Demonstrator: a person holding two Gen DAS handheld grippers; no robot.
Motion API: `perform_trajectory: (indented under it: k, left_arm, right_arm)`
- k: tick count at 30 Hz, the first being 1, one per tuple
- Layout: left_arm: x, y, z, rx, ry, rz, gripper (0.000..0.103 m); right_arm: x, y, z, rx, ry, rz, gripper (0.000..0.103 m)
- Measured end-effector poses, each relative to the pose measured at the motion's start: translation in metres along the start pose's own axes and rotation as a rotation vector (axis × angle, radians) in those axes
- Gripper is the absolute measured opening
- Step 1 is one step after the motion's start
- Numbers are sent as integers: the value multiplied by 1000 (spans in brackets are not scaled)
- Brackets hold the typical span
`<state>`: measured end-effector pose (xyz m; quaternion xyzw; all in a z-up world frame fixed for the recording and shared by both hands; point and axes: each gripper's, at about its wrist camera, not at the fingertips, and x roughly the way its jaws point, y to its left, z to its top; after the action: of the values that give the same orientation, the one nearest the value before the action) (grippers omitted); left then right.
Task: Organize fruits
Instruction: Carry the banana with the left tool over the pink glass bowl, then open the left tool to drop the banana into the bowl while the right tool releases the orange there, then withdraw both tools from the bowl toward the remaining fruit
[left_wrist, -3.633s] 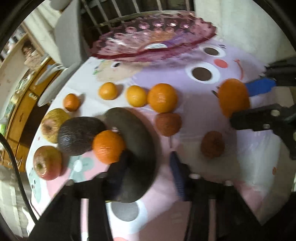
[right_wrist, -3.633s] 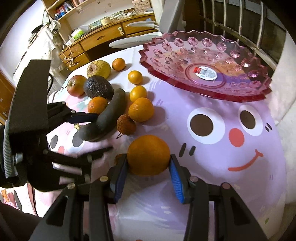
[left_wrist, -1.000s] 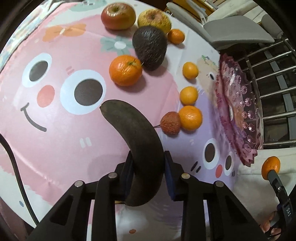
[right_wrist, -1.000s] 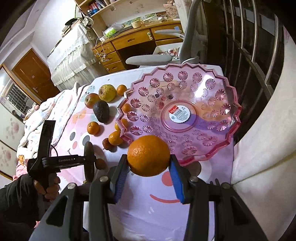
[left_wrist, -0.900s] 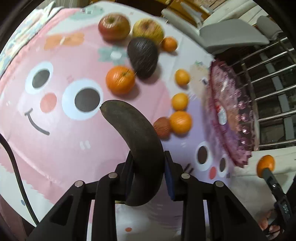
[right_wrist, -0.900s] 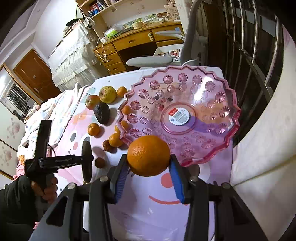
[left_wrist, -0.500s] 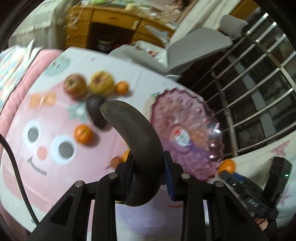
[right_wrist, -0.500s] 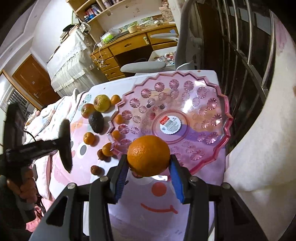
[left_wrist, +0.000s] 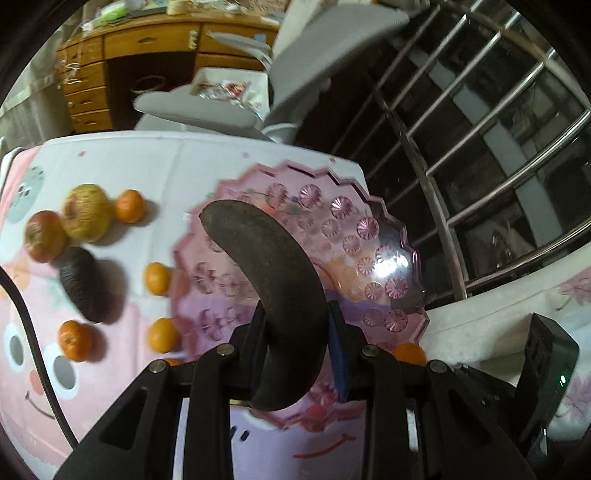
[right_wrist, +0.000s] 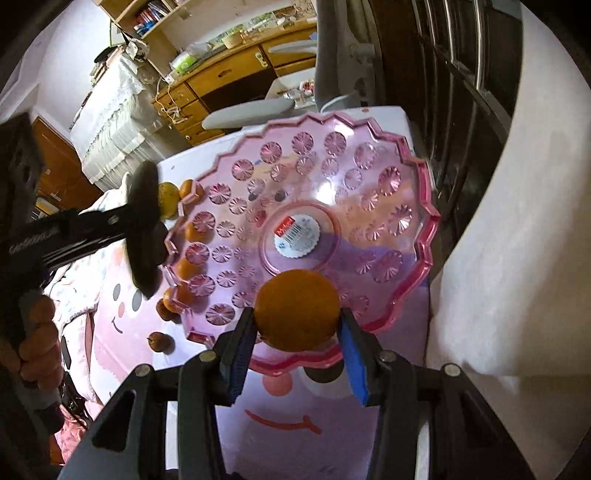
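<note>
My left gripper (left_wrist: 297, 338) is shut on a dark, overripe banana (left_wrist: 269, 280) and holds it above the near-left part of the pink glass plate (left_wrist: 384, 254). My right gripper (right_wrist: 297, 334) is shut on a large orange (right_wrist: 297, 308) and holds it over the plate's (right_wrist: 413, 206) near rim. In the right wrist view the left gripper with the banana (right_wrist: 144, 225) hangs over the plate's left edge. The plate holds no fruit; a sticker (right_wrist: 297, 234) marks its centre.
On the cartoon tablecloth (left_wrist: 110, 387) left of the plate lie a red apple (left_wrist: 44, 236), a yellow apple (left_wrist: 86, 212), an avocado (left_wrist: 86, 282) and several small oranges (left_wrist: 157, 278). A grey chair (left_wrist: 207, 110) and a wooden dresser (left_wrist: 122, 48) stand behind; window bars (left_wrist: 480, 129) at right.
Both grippers have risen and moved toward the plate. The banana went from over the tablecloth to above the plate's left part. The orange came closer to the plate's near rim.
</note>
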<state>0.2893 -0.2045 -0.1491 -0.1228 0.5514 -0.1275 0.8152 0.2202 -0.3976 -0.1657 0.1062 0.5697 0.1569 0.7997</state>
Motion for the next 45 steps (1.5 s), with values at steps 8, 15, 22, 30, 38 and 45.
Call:
perform_trajectory:
  k: [8,15,22,30,38,45]
  left_arm:
    - [44,-13,-2,21,105,25,28]
    - [29,-8,-3,12,68,26,54]
    - [-2,11,-15,-46,35,38,58]
    - [-47,51,-47,-108,12,110,58]
    - [-97,93,-80,-91,-21,105,61]
    - [-135,138,-100,-21,1,87,76]
  right_arm:
    - [4,-9,0,16,-3,2,46]
    - [1,-8,0,25,-3,11,50]
    - [-7,2,-2,25,-35,31,59]
    - [-15,26,-9,27,-56,32,62]
    - [-25,72,-29,43,-114,26,62]
    - [-33,133,-52,59,-181,-40,62]
